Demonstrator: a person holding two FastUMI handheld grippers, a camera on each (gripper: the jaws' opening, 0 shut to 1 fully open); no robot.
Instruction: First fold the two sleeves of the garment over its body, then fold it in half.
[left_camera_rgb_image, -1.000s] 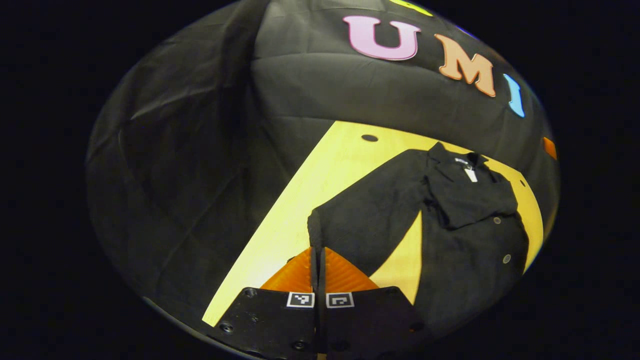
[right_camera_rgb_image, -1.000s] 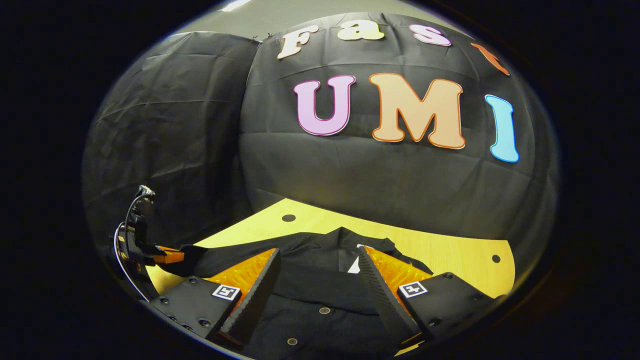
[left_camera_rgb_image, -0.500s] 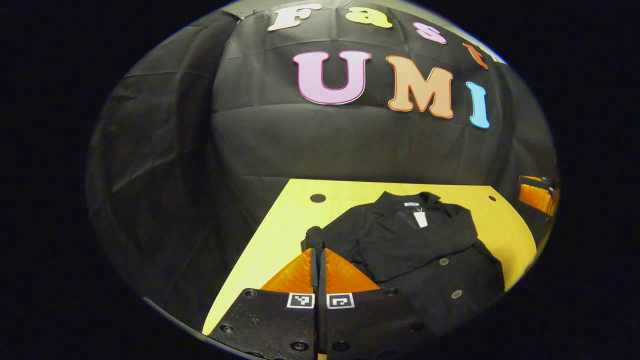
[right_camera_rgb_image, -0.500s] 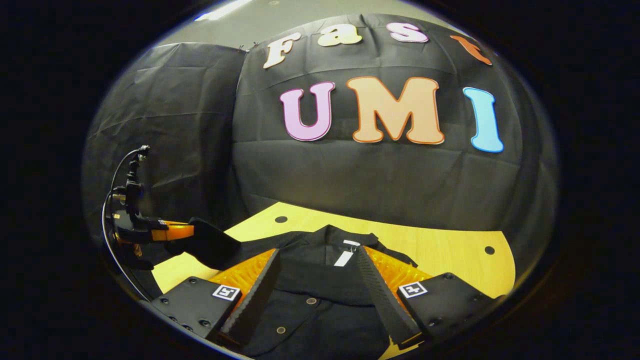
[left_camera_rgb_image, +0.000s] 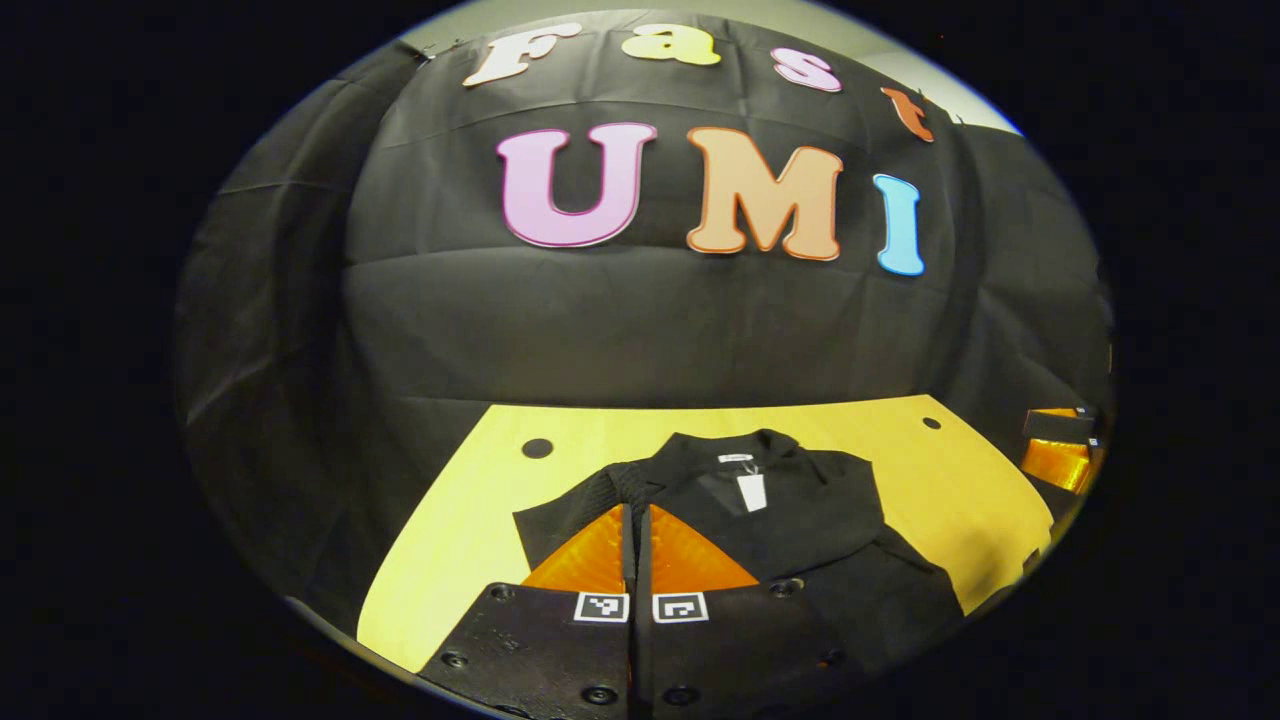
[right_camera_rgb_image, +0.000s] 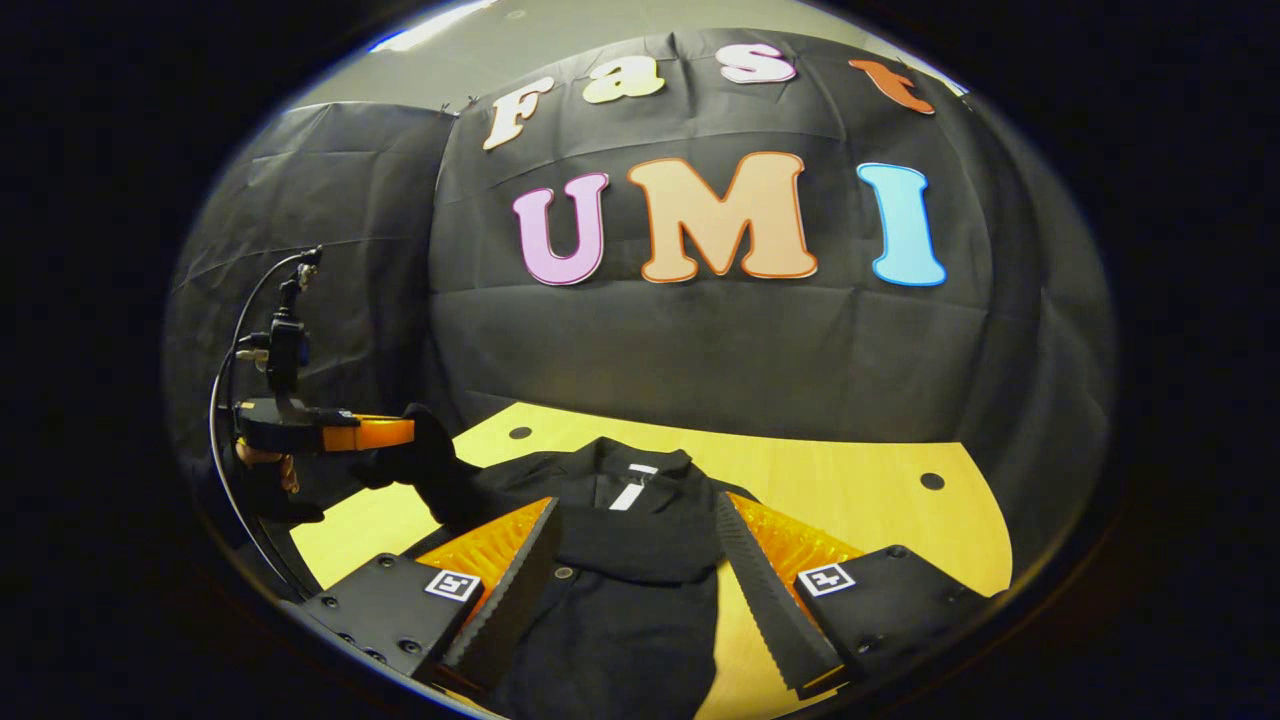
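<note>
Table (left_camera_rgb_image: 470, 500): yellow wood, with small dark holes (left_camera_rgb_image: 537, 448) near its far edge. Jacket (left_camera_rgb_image: 800, 520): black, lying flat on the table at 5 o'clock in the left gripper view, white tag (left_camera_rgb_image: 751, 491) at the collar, one sleeve (right_camera_rgb_image: 640, 540) across the chest. Left gripper (left_camera_rgb_image: 636, 515): jaws pressed together on the other sleeve (right_camera_rgb_image: 430, 465), lifted off the table at 9 o'clock in the right gripper view. Right gripper (right_camera_rgb_image: 635, 530): jaws wide apart, above the jacket's front with its buttons (right_camera_rgb_image: 565, 573).
</note>
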